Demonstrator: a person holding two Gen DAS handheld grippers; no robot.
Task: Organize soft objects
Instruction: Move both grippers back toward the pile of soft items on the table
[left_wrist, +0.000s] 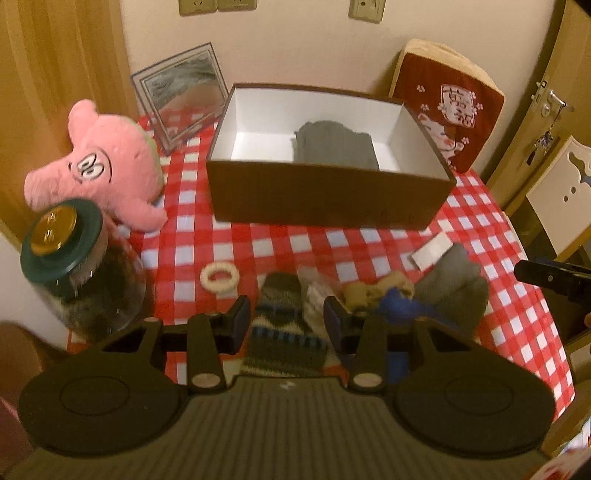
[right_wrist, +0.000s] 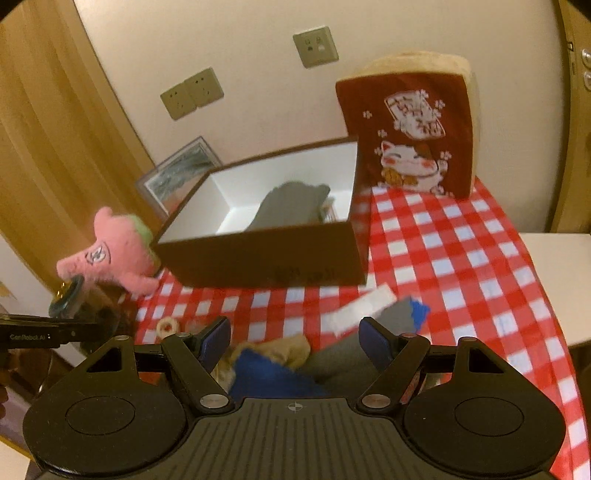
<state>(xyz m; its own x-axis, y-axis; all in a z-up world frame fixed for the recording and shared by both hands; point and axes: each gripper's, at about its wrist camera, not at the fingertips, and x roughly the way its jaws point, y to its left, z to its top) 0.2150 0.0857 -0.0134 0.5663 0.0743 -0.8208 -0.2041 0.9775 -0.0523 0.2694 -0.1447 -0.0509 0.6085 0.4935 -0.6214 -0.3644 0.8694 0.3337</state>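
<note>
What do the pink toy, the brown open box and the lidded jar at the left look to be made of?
Pink elephant-like plush toy: fuzzy pile fabric, matte, with soft rounded edges. Brown open box: probably cardboard, with thin straight walls, a matte brown outside and a white inside. Clear round jar: glass or clear plastic, see-through with glints; its dark green lid looks like plastic, with a shiny gold, possibly metal centre.
</note>
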